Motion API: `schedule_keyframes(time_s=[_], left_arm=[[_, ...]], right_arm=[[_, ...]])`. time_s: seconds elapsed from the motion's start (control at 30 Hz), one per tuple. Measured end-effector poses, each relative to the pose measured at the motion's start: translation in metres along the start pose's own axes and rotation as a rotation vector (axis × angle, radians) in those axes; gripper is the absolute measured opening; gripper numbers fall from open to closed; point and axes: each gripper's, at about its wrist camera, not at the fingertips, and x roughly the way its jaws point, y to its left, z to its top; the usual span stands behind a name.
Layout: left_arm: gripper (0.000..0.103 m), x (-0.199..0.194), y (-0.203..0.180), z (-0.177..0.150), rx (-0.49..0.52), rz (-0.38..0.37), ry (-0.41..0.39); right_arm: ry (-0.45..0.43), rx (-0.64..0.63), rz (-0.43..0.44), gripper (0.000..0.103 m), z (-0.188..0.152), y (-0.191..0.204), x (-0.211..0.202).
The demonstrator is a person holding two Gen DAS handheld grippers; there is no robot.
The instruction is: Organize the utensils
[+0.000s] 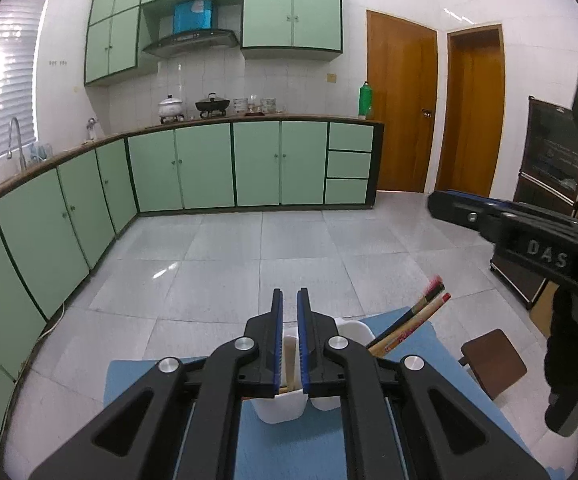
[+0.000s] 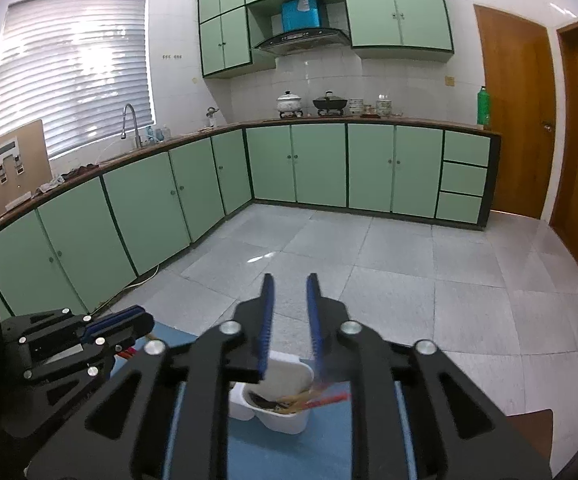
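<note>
Nearest in the left wrist view, the left gripper [image 1: 289, 294], blue pads drawn almost together with only a thin slit between, nothing pinched there

Just beyond and below those pads, a white utensil holder [image 1: 353, 330] standing on a blue mat [image 1: 409, 364]

Leaning out of the holder toward the right, a bundle of chopsticks [image 1: 417, 316], red-tipped, resting in the holder and free of both tools

Nearest in the right wrist view, the right gripper [image 2: 290, 280], pads plainly apart over the same holder [image 2: 289, 420], gripping nothing

Chopsticks [image 2: 321, 400] lying slanted in one compartment, tips close under the right-hand pad; too blurred there to tell whether touching

Off to the right of the mat, a small brown stool [image 1: 493, 360]

Farther out, pale grey floor tiles [image 1: 249, 264]

Beyond the floor, green cabinets [image 1: 205, 164] under a brown counter [image 1: 273, 118], with a white pot [image 1: 171, 106], a black wok [image 1: 212, 103] and a green bottle [image 1: 365, 100] on top

Farthest back, a range hood [image 2: 301, 40], window blinds [image 2: 73, 64] and two wooden doors [image 1: 401, 104]
</note>
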Motion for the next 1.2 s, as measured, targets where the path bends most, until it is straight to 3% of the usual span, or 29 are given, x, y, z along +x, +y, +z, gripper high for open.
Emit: schedule_keyframes(time_s=[0.13,0.37,0.67,0.77,0.83,0.97,1.2], left_arm=[[0.014,-0.019,0.002,0.002,-0.008,0.003,-0.031],[0.045,-0.071,-0.004,-0.018,-0.017,0.015,-0.085],[0.059,-0.117,-0.024,-0.083,-0.027,-0.012,-0.043],[0.068,-0.128,-0.031,-0.103,-0.048,-0.018,-0.018],[0.069,-0.138,-0.035,-0.117,-0.058,-0.025,-0.008],[0.084,-0.156,-0.039,-0.136,-0.072,-0.007,-0.001],[0.091,-0.186,-0.043,-0.144,-0.1,0.002,-0.017]], right_arm=[[-0.034,-0.007,-0.036,0.037,-0.006,-0.005,-0.023],[-0.096,0.002,-0.089,0.067,-0.035,-0.018,-0.082],[-0.078,0.096,-0.044,0.088,-0.103,-0.03,-0.143],[-0.061,0.117,-0.031,0.091,-0.127,-0.026,-0.159],[-0.046,0.133,-0.019,0.095,-0.139,-0.021,-0.167],[-0.019,0.139,-0.005,0.096,-0.161,-0.009,-0.184],[0.011,0.124,0.036,0.097,-0.174,0.018,-0.205]])
